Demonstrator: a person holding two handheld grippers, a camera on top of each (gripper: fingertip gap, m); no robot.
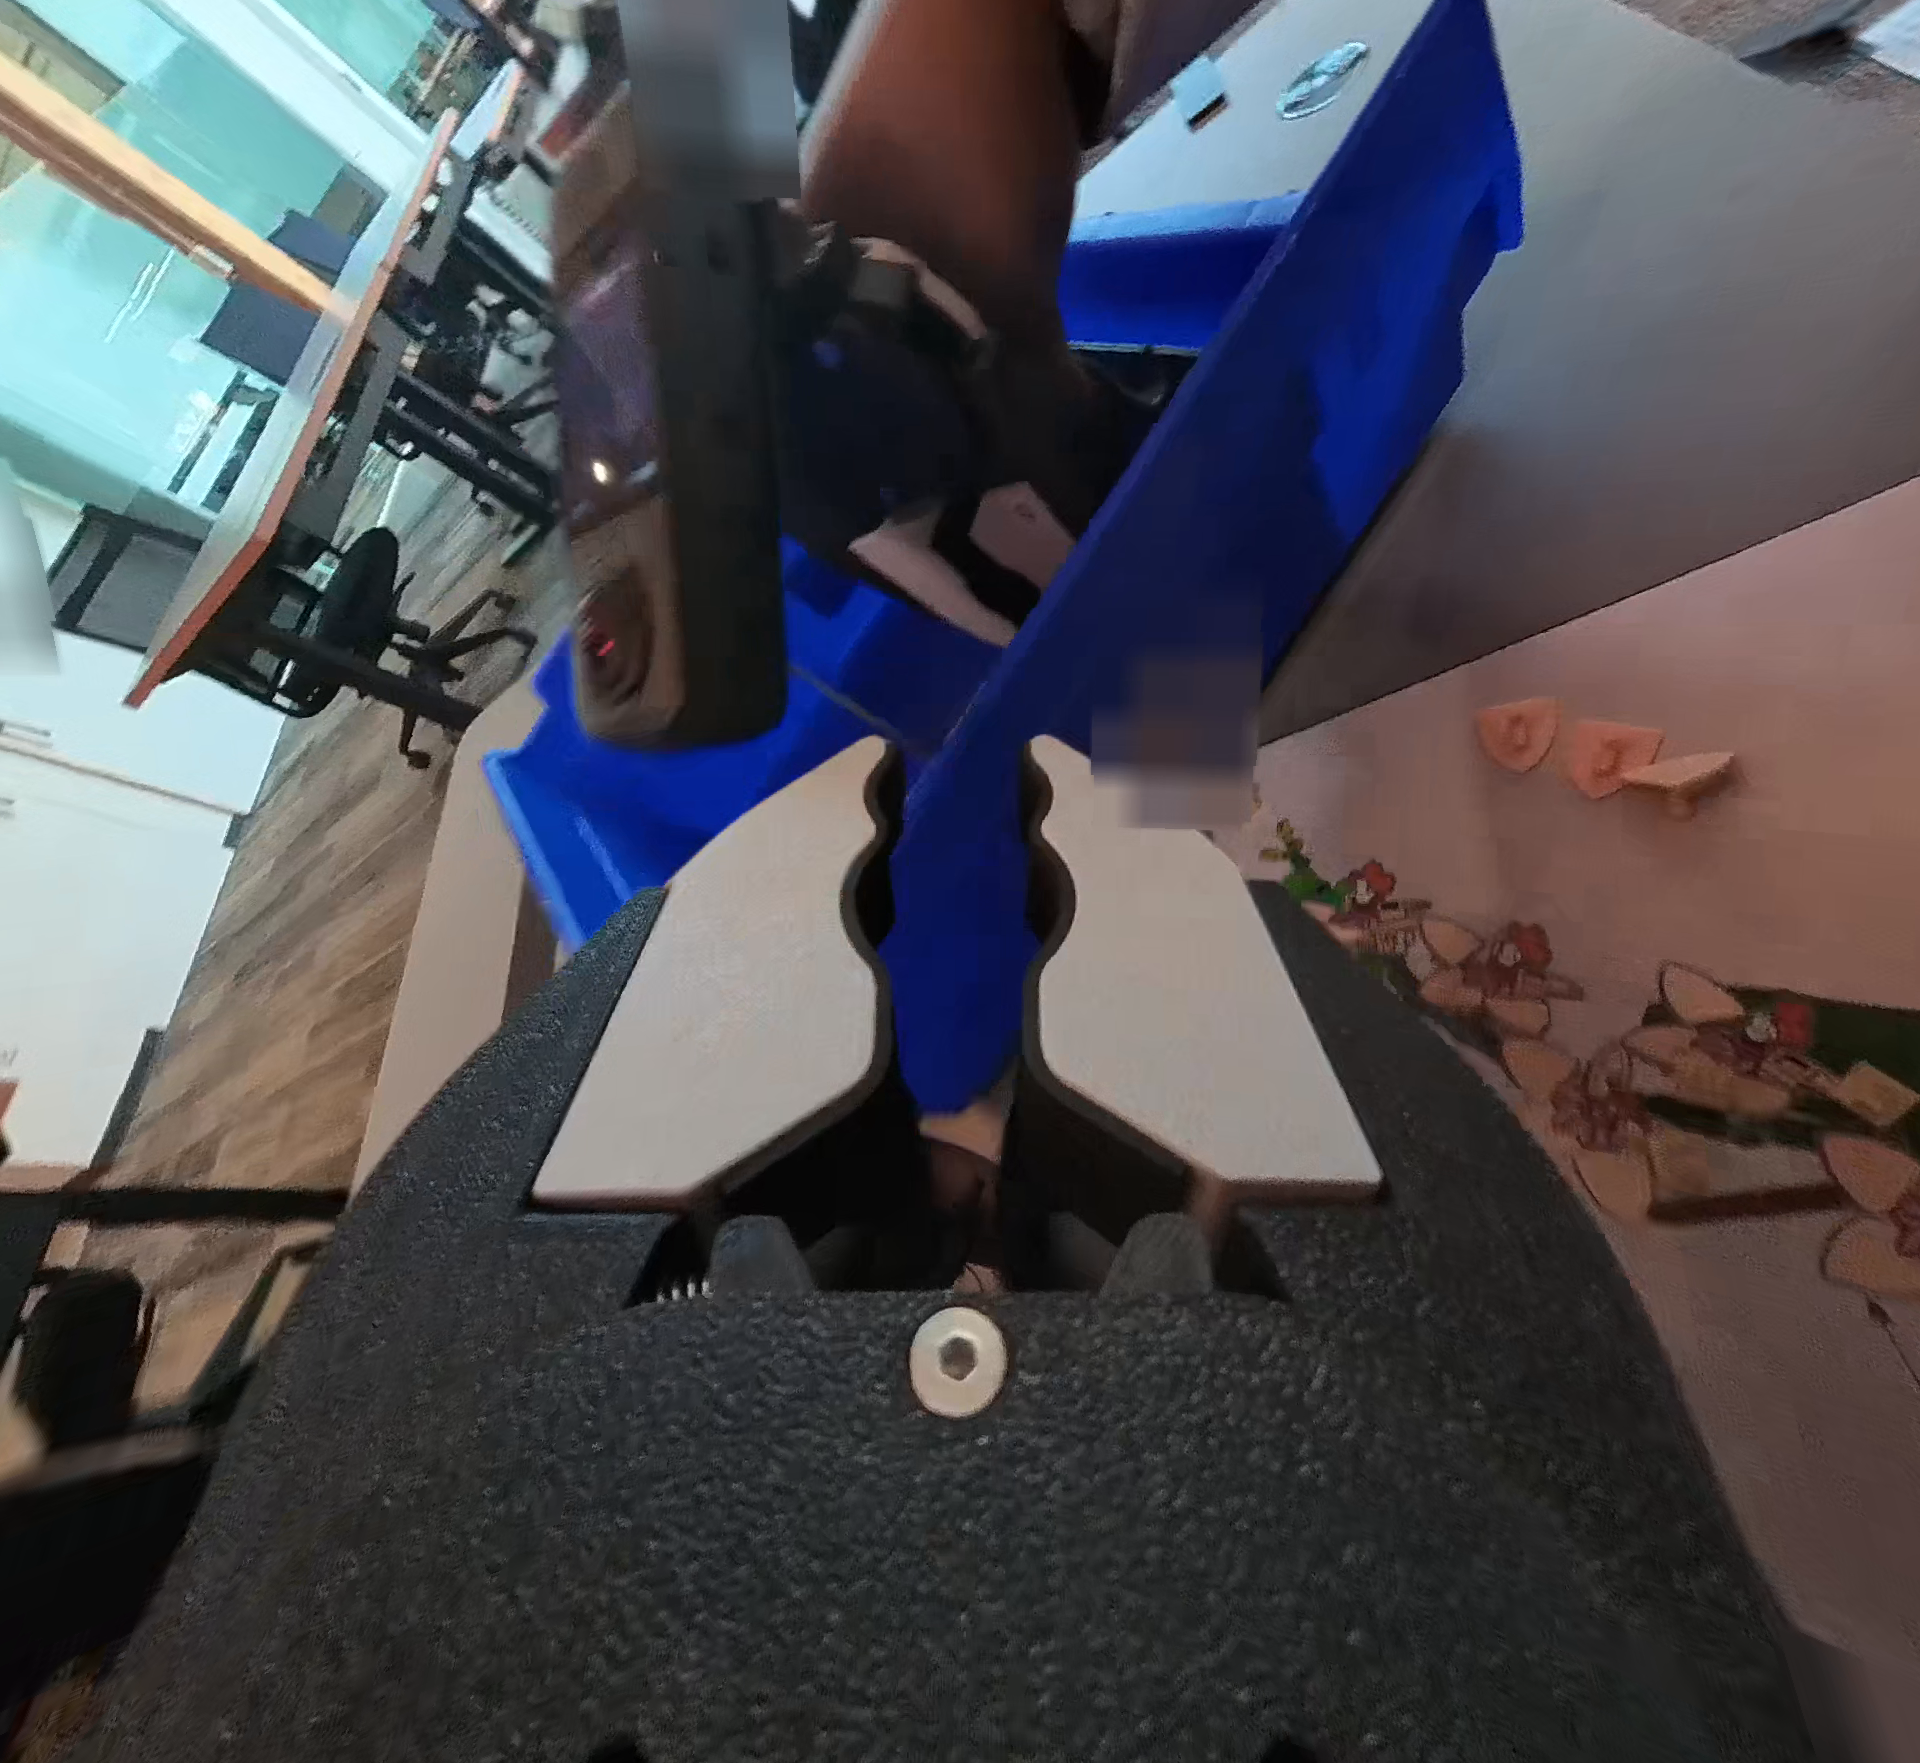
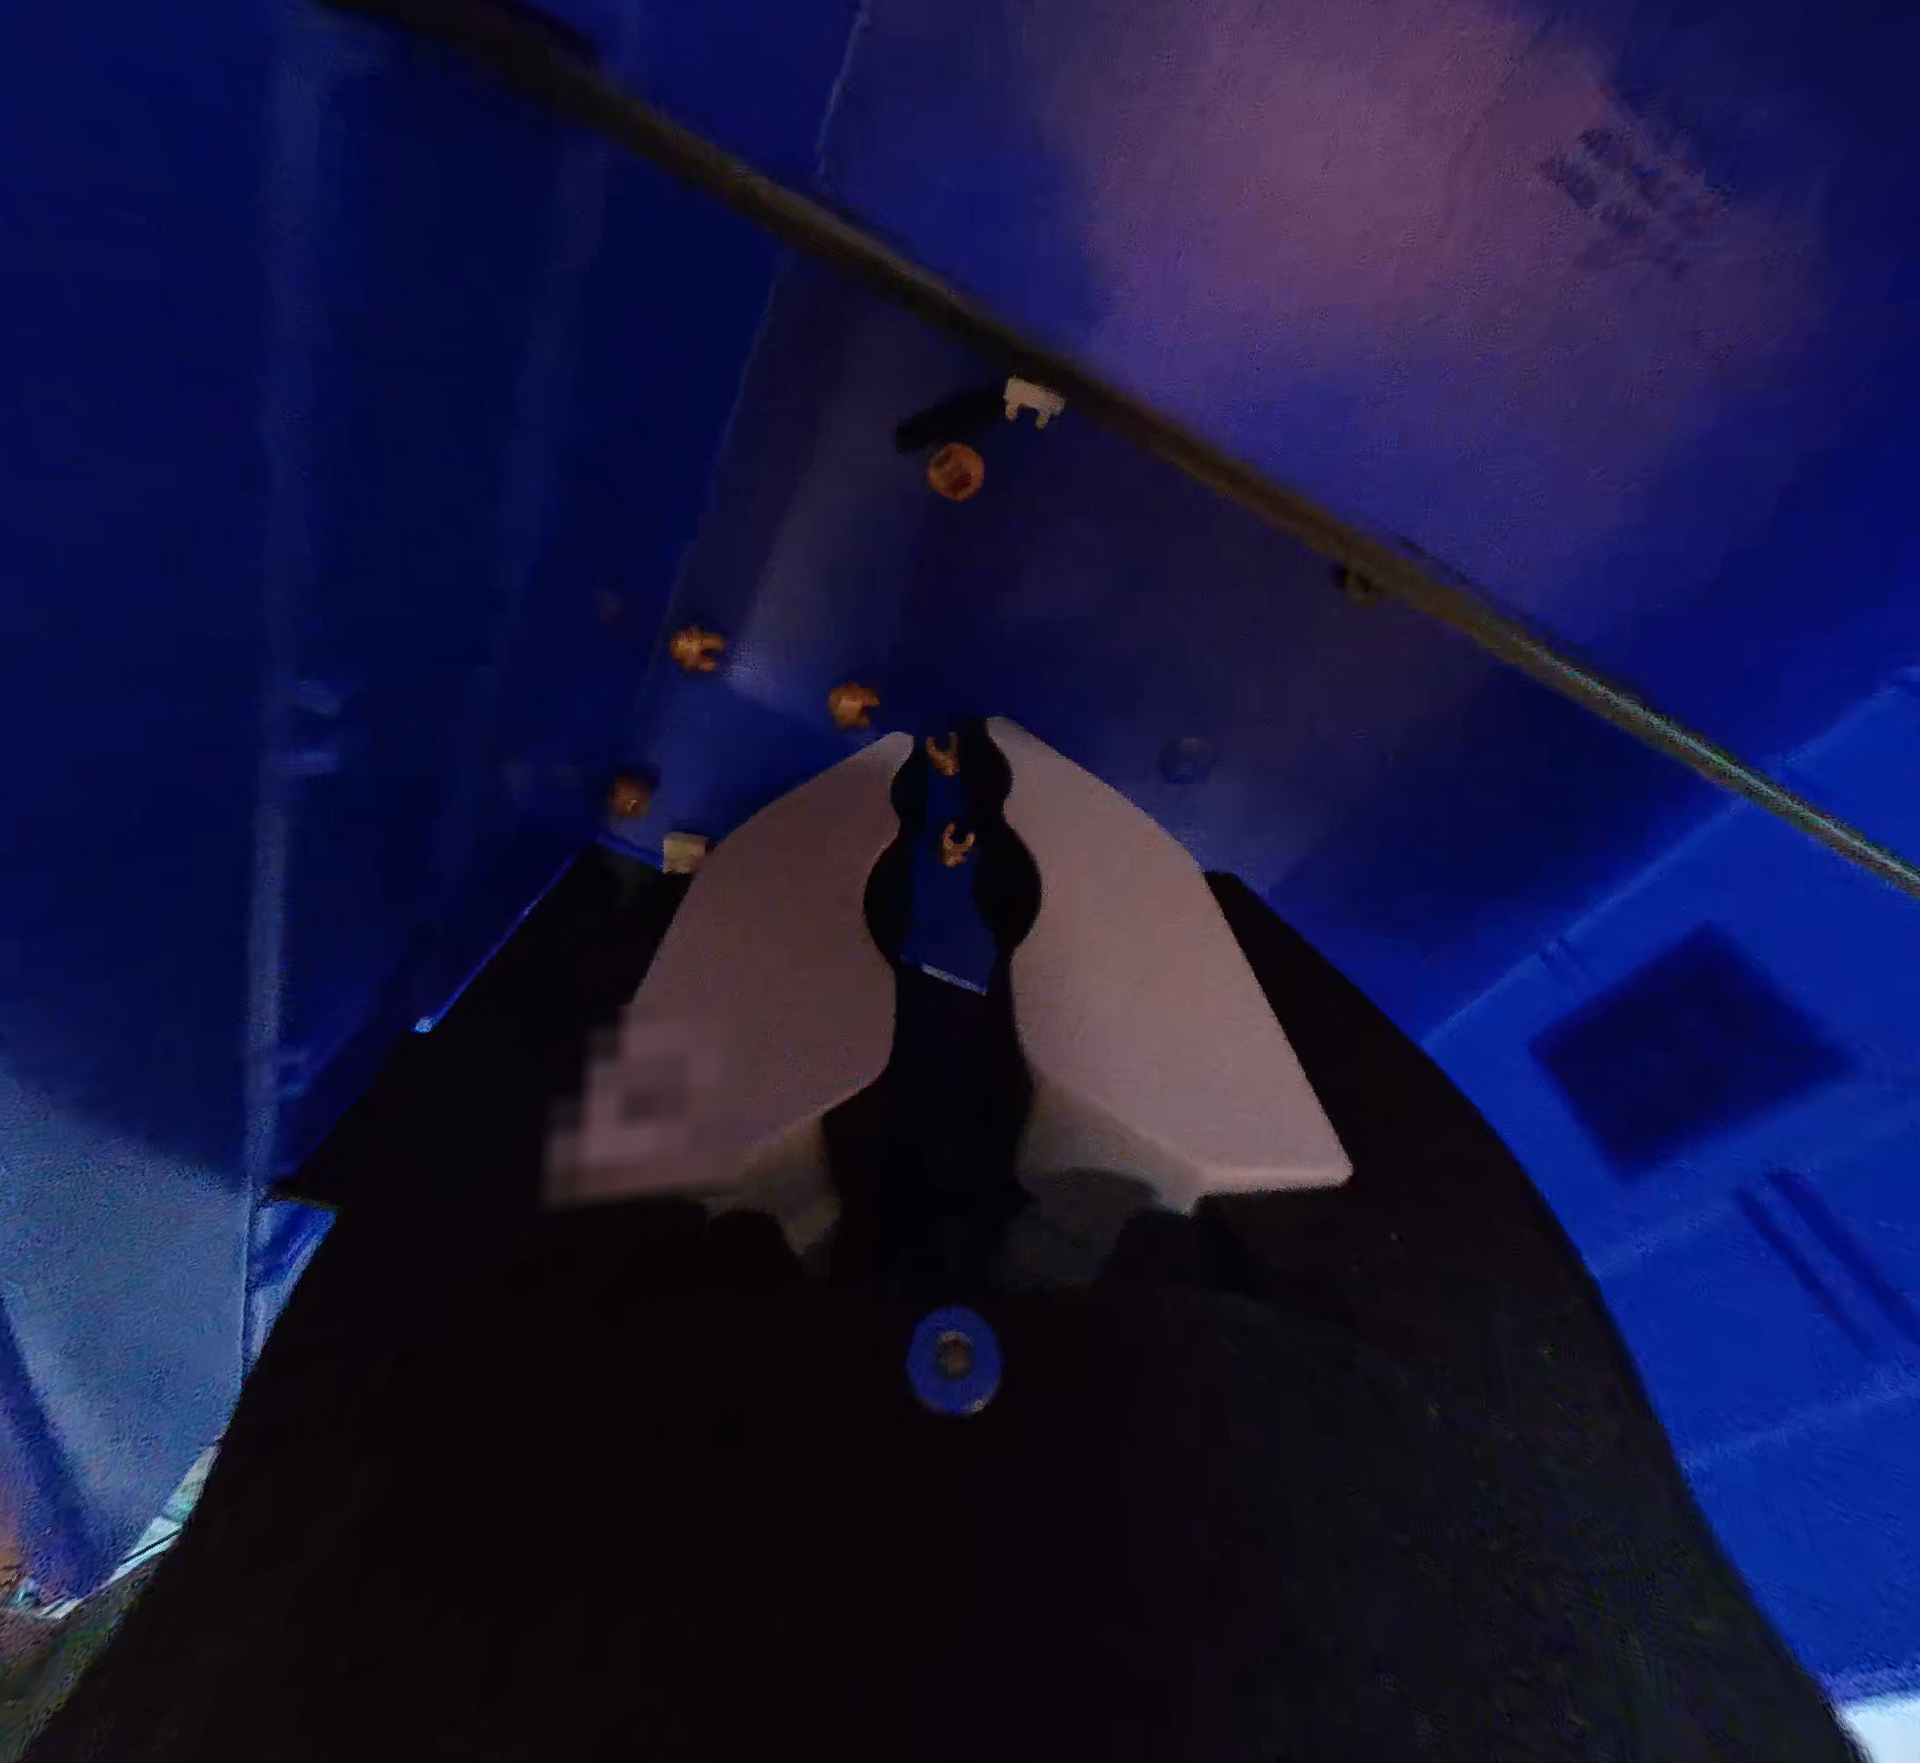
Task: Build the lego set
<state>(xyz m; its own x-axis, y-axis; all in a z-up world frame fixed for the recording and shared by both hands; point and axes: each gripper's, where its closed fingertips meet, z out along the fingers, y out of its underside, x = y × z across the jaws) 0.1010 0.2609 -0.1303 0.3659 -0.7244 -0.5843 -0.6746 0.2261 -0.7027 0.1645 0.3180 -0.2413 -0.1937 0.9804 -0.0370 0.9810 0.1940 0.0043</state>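
My left gripper (image 1: 961, 757) is shut on the rim of a blue plastic bin (image 1: 1351, 383), which stands tilted. The right gripper's black camera body (image 1: 675, 466) reaches into the bin, held by a person's hand (image 1: 935, 134). In the right wrist view, my right gripper (image 2: 951, 731) is inside the bin (image 2: 416, 363), close to its floor. Its jaws stand a narrow gap apart. Two tiny gold pieces (image 2: 940, 752) show in that gap; I cannot tell if one is gripped. More gold pieces (image 2: 852, 703), a white clip (image 2: 1034, 402) and a long black rod (image 2: 1143, 425) lie around.
A partly built flower model (image 1: 1714, 1090) and several loose pink pieces (image 1: 1600, 757) lie on the pale table at the right of the left wrist view. Office desks and a chair (image 1: 353, 612) stand farther off on a wood floor.
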